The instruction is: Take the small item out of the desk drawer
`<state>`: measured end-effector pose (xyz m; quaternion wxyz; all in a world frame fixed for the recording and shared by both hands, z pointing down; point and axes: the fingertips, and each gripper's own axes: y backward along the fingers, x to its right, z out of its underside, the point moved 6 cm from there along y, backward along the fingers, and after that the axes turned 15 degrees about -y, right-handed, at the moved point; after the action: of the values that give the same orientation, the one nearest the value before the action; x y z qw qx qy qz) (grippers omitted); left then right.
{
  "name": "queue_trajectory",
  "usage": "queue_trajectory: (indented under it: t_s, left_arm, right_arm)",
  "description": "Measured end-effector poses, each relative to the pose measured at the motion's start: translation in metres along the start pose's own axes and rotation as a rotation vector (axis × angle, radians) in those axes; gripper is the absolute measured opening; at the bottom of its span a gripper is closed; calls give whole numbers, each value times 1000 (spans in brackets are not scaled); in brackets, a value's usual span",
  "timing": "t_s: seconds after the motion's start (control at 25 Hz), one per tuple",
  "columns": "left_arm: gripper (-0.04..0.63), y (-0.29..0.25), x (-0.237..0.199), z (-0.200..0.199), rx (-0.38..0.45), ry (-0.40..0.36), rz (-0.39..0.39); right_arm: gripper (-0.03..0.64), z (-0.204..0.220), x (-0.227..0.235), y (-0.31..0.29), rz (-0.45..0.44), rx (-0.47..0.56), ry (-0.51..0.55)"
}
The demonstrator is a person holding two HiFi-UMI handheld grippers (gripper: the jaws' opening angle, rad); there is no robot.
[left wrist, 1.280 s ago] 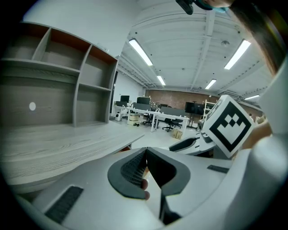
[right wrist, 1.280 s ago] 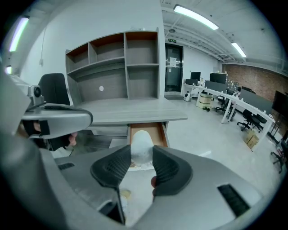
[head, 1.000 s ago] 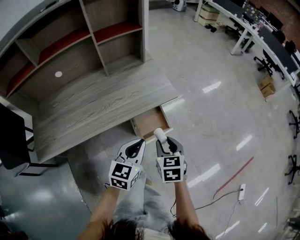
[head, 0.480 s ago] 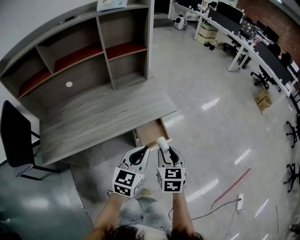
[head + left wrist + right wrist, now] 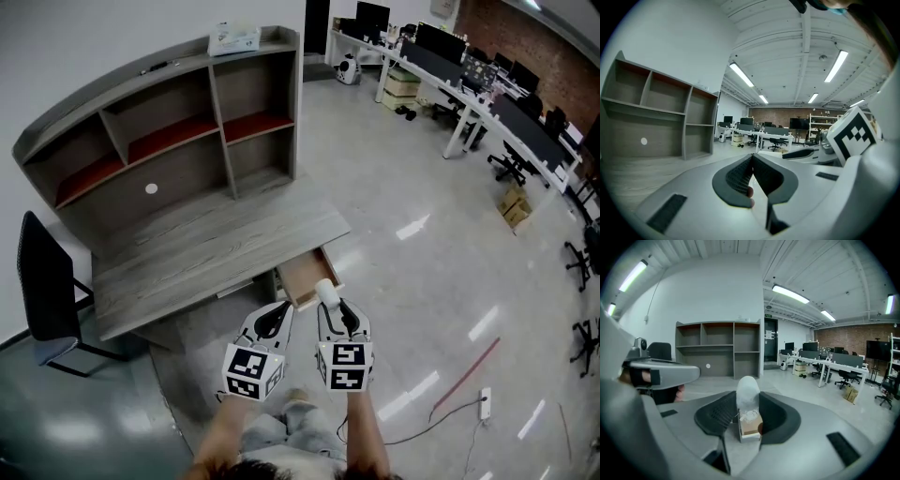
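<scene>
Right gripper view: right claw (image 5: pixel 749 411) clamped wide around small item (image 5: pixel 748 392); left gripper view: left claw (image 5: pixel 752 163) pinched together, empty.

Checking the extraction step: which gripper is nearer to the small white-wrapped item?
Right. The right gripper is shut on the small white-wrapped item. The left gripper, shut and empty, is beside it on its left, not touching.

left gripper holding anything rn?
No: on the left gripper the jaws meet tip to tip with nothing clamped, while the small item is clamped in the right gripper.
</scene>
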<state>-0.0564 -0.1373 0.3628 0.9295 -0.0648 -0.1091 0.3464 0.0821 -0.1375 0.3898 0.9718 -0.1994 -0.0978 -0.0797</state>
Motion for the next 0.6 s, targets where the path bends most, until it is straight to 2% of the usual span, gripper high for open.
queue_trajectory:
  t_s: [0.6]
  left_arm:
    - [17, 98, 23, -35, 84, -29, 28]
  right_arm:
    - [161, -4, -59, 96, 14, 99, 55]
